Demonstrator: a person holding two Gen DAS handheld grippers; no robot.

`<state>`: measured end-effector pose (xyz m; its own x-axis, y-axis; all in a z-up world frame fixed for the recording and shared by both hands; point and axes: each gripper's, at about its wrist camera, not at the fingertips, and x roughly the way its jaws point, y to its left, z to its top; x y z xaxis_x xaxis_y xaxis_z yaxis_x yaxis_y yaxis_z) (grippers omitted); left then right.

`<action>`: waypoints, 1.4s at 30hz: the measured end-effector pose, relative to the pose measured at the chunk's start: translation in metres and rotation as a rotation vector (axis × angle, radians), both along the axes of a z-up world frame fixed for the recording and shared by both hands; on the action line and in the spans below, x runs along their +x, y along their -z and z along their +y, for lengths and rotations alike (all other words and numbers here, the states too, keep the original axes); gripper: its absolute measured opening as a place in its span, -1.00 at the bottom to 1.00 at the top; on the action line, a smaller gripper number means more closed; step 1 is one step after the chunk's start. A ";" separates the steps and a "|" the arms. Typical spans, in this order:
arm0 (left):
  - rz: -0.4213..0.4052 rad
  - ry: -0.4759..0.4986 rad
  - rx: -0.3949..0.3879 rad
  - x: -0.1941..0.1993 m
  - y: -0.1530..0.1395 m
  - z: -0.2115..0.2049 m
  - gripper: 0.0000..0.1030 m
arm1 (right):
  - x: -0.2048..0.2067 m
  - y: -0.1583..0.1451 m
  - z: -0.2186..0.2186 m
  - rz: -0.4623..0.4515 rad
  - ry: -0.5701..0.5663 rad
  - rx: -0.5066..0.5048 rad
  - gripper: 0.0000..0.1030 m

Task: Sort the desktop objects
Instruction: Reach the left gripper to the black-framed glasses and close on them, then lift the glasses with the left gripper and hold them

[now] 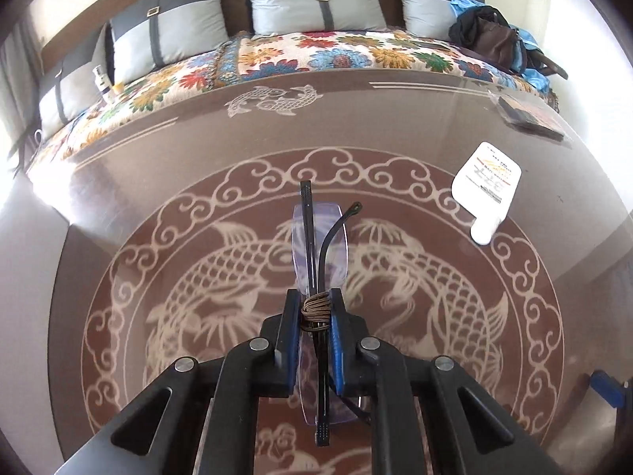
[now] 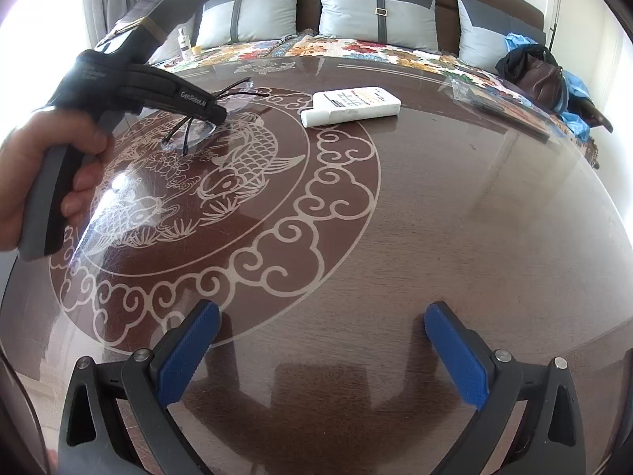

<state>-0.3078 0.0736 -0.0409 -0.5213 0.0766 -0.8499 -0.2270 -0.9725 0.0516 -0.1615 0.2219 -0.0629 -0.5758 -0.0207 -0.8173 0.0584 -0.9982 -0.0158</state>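
My left gripper (image 1: 314,308) is shut on a pair of rimless glasses (image 1: 319,245) with black temples and a brown cord wound round the bridge. It holds them above the round brown table (image 1: 455,336) with its white fish pattern. In the right wrist view the left gripper (image 2: 219,114) and the glasses (image 2: 198,130) show at the upper left, over the fish design. A white flat bottle (image 1: 487,194) lies on its side at the right; it also shows in the right wrist view (image 2: 352,106). My right gripper (image 2: 322,340) is open and empty, low over the table's near part.
A flat dark packet in clear wrap (image 1: 528,113) lies near the table's far right edge, also in the right wrist view (image 2: 502,103). Behind the table is a sofa with a floral cover (image 1: 316,53), grey cushions and a dark bag (image 2: 540,71). A small bottle (image 2: 184,43) stands on the sofa.
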 end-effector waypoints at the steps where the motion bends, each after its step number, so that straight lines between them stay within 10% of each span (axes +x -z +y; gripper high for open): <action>1: 0.009 -0.005 -0.007 0.016 0.000 -0.004 -0.75 | 0.000 0.000 0.000 0.000 0.000 0.000 1.00; 10: 0.015 -0.038 0.004 0.114 0.002 -0.045 -0.75 | 0.000 0.000 0.000 0.000 0.000 0.000 1.00; 20: 0.032 -0.226 0.073 0.122 0.005 -0.077 -0.70 | 0.000 0.000 -0.001 0.000 0.000 0.000 1.00; 22: 0.050 -0.201 0.076 0.124 0.006 -0.073 -0.50 | 0.000 0.000 -0.001 0.000 0.000 0.000 1.00; 24: 0.059 -0.167 0.070 0.126 0.008 -0.067 0.25 | 0.000 0.000 -0.001 0.001 0.000 0.000 1.00; 26: 0.078 -0.177 0.039 0.128 0.012 -0.065 0.59 | 0.000 0.000 -0.001 0.001 0.000 0.000 1.00; 32: 0.057 -0.164 0.058 0.123 0.017 -0.067 1.00 | 0.000 0.000 -0.001 0.001 0.000 0.000 1.00; 42: 0.056 -0.159 0.059 0.123 0.019 -0.065 1.00 | 0.001 0.001 0.000 0.001 0.001 0.000 1.00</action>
<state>-0.1844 0.0084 -0.0596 -0.5775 0.0385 -0.8155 -0.0681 -0.9977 0.0012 -0.1609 0.2217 -0.0636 -0.5768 -0.0198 -0.8166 0.0573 -0.9982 -0.0162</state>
